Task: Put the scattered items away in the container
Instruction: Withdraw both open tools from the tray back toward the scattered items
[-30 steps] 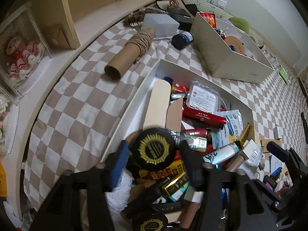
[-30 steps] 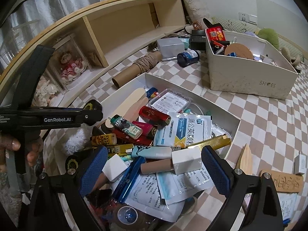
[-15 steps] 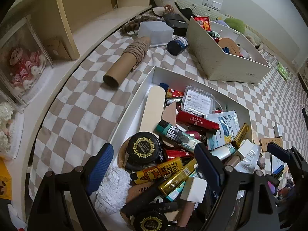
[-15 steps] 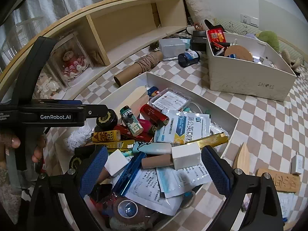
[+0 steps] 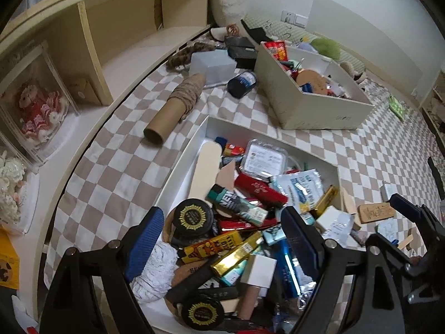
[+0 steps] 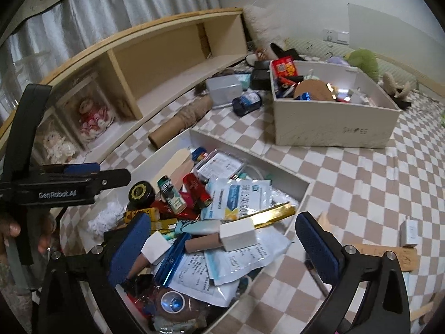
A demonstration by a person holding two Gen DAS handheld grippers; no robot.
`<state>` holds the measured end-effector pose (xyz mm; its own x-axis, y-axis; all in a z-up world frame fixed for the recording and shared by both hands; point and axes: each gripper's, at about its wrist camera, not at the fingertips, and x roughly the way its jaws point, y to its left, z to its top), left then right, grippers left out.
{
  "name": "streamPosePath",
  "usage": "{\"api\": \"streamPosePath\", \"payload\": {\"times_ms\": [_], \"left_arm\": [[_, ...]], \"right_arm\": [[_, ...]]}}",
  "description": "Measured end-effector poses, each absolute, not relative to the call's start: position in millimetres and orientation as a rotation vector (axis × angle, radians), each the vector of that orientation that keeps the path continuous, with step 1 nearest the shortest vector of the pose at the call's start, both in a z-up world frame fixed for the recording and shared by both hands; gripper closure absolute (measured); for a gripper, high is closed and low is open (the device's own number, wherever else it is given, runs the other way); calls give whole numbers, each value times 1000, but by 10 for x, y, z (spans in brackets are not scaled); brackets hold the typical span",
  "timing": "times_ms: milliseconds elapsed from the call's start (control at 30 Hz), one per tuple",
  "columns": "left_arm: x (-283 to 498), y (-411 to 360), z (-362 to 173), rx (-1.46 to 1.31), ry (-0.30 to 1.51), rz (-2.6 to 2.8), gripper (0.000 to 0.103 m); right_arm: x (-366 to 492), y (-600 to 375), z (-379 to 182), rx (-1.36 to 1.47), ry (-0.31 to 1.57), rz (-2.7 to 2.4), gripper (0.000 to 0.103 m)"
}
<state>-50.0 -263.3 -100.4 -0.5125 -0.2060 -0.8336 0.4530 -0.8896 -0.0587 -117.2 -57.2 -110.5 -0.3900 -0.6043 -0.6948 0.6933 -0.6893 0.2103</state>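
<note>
Left gripper [image 5: 219, 236]: we hold it spread and empty over the tray's near end, having just widened off the black round tin [image 5: 192, 217].
Right gripper [image 6: 222, 239]: spread wide, holding nothing, just widened.
White tray [image 6: 301, 192]: piled full.
Cardboard tube [image 5: 173, 108]: loose on the checked cloth [image 5: 111, 172] beyond the tray's far-left corner, awaiting collection.

A crowded tray [image 5: 319, 161] lies nearest on the bed [image 5: 111, 172], the round tin [image 5: 192, 217] in its left part. Behind it stands a filled box [image 5: 314, 111]; a cardboard tube [image 5: 172, 111] lies left of both, beside the shelf [image 5: 133, 55].
</note>
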Motion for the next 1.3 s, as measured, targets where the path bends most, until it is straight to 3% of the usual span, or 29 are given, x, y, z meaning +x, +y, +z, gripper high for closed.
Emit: {"api": "streamPosePath", "payload": {"times_ms": [600, 1300], "left_arm": [[-342, -2206, -560, 1095, 281, -2539, 16], [-298, -1728, -57, 907, 287, -2694, 16]], "right_arm": [[-1129, -111, -780, 860, 85, -2296, 0], [-1147, 670, -241, 710, 24, -2479, 0]]}}
